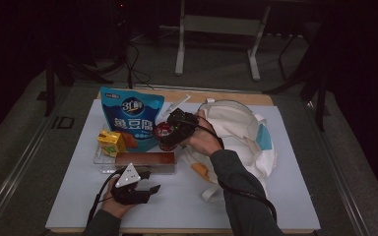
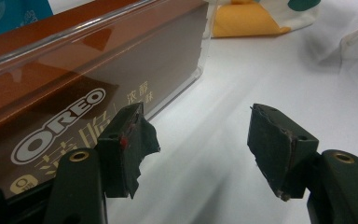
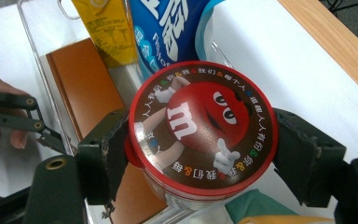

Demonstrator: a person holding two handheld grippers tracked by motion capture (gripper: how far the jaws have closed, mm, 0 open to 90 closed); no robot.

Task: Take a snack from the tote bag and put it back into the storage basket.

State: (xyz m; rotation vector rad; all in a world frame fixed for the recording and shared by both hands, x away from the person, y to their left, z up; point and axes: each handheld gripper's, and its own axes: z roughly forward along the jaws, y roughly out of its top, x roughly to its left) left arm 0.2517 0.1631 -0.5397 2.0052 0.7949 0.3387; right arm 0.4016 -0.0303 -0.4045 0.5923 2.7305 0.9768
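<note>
Near the middle of the surface (image 1: 187,196), the right tongs (image 3: 204,156) clamp the round M&M's tub (image 3: 204,128) by its sides, above the clear tray (image 1: 98,158). In that tray lie the brown Oreo box (image 2: 74,84) and a yellow drink carton (image 1: 110,142); a blue snack pouch (image 1: 130,115) stands behind. Toward the near left edge, the left tongs (image 2: 203,144) stand wide and hold nothing, just beside the Oreo box. A white bag (image 1: 236,132) lies at the right.
</note>
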